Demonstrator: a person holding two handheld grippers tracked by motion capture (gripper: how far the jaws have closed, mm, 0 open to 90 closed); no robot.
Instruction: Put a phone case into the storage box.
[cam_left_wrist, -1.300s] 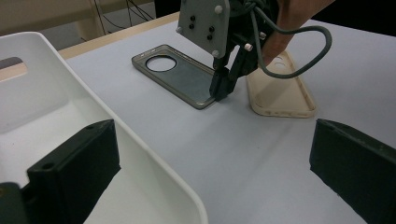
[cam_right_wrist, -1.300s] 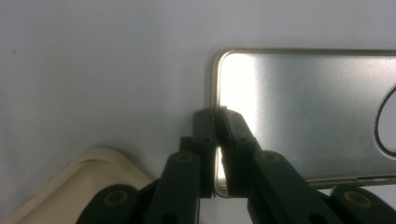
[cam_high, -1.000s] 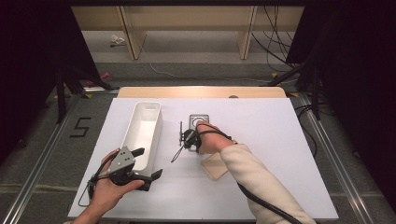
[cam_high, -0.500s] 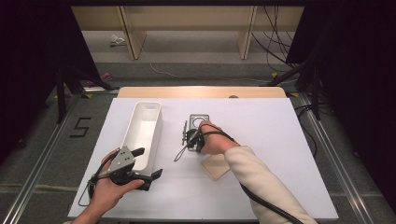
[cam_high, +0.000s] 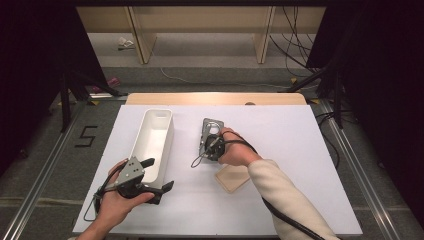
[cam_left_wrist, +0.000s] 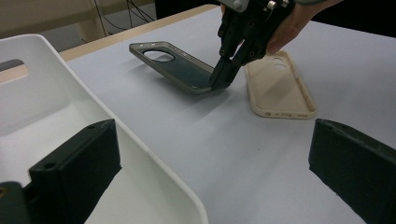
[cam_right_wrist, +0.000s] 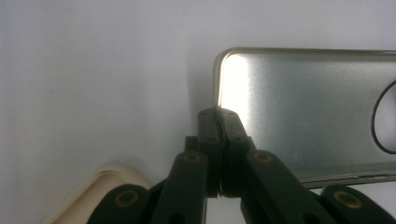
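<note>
Lying near the bench's middle, the dark phone case runs its long axis from 12 to 6 o'clock in the high view, its near end tipped up off the bench because the right tool is pinching that bottom edge with its jaws pressed together on the rim. From that pinched end the white bin lies at 9 o'clock, just beside, with its own long axis roughly parallel, so I judge the coming move a short sideways carry. The beige case sits at 5 o'clock, and the left tool, jaws spread and holding nothing, waits at 7 o'clock by the bin's near end.
</note>
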